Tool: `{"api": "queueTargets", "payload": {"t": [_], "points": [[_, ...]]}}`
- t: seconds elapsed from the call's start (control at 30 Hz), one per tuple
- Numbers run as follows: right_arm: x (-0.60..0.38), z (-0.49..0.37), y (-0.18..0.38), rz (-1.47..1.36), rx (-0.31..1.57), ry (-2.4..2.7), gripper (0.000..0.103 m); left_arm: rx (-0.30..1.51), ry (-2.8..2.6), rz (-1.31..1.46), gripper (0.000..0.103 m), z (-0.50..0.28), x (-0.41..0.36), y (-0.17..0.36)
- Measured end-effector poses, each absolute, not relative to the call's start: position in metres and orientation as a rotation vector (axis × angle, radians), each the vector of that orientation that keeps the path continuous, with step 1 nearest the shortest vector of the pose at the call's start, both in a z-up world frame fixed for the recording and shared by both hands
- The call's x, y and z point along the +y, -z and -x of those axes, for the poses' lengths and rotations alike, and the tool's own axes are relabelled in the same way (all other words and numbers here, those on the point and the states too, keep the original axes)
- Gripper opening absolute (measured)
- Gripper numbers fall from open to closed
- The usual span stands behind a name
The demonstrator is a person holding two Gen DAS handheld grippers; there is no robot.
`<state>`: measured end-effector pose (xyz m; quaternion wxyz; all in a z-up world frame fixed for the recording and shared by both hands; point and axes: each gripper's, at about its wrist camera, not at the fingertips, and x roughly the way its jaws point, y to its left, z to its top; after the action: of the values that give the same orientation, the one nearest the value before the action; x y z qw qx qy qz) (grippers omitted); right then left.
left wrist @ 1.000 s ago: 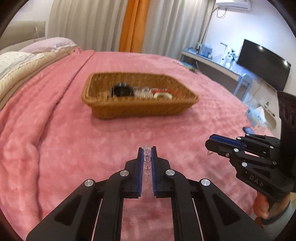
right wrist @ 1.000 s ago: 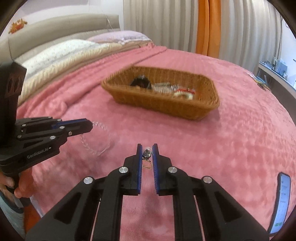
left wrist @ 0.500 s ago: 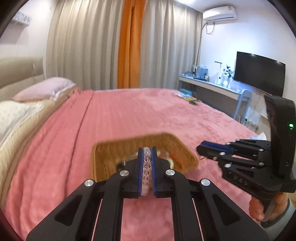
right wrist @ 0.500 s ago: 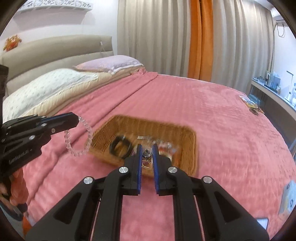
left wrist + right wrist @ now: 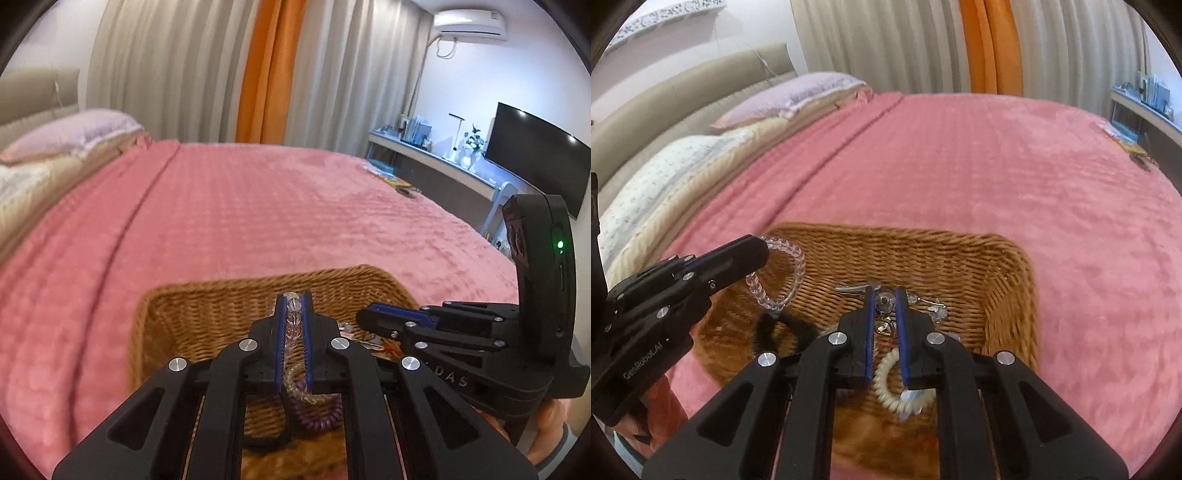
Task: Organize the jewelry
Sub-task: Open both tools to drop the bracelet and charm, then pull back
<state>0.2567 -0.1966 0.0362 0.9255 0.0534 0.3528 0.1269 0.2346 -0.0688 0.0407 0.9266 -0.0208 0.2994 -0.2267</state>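
1. Left claw pinches the clear bead bracelet above the wicker basket; right claw clamps a small metal charm.
2. Earlier both claws hovered over the pink bedspread, short of the basket; now over it.

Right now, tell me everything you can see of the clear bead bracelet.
The clear bead bracelet is a loop of round, transparent, glass-like beads. The left tool is shut on one section, beads showing between its blue pads. In the right wrist view the rest hangs free as an open ring above the wicker basket, over a black fuzzy hair tie. It touches nothing but the tool.
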Motion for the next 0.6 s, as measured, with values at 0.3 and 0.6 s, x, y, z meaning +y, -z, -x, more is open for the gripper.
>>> {"api": "queueTargets", "payload": {"t": [0.3, 0.6], "points": [[-0.199, -0.268, -0.024, -0.105, 0.734, -0.24, 0.046, 0.647, 0.454, 0.113, 0.04, -0.248, -0.052, -0.024], [-0.211, -0.206, -0.071, -0.143, 0.624, -0.262, 0.047, 0.531, 0.443, 0.173, 0.072, -0.191, -0.025, -0.077]]}}
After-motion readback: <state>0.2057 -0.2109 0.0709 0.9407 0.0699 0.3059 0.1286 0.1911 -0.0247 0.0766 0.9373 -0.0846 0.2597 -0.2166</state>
